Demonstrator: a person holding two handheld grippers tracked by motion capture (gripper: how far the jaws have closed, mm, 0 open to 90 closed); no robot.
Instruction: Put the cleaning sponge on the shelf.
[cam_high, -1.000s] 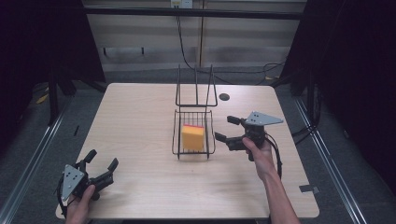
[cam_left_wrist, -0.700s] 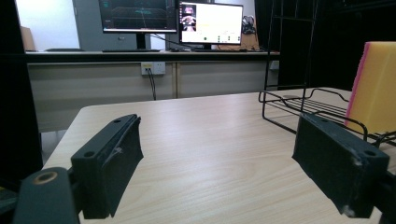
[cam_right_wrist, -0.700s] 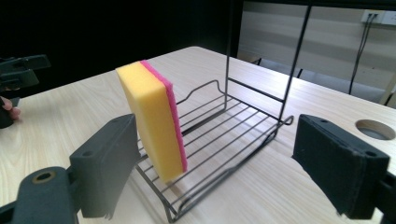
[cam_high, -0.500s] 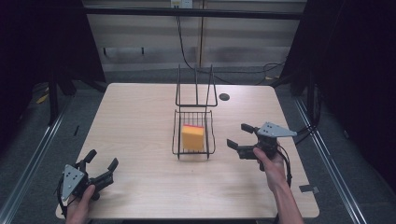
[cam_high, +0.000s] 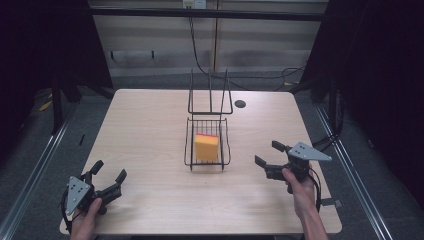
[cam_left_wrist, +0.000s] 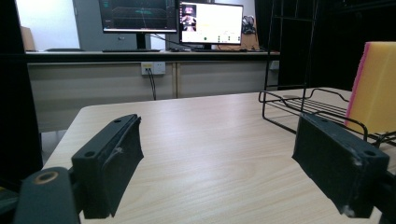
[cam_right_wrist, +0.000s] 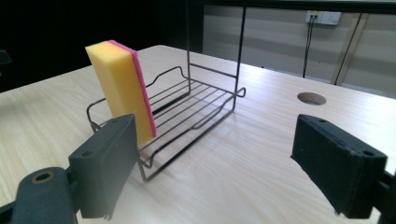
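High view showed both grippers, left gripper (cam_high: 107, 181) and right gripper (cam_high: 270, 157), jaws apart, empty, flanking the wire basket (cam_high: 225, 150); approaching its sponge (cam_high: 206, 147) squarely seemed wise

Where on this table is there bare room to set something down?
Bare wood lies between the wire rack and the left gripper, and along the far edge left of the rack. Tighter between the rack and the right gripper.
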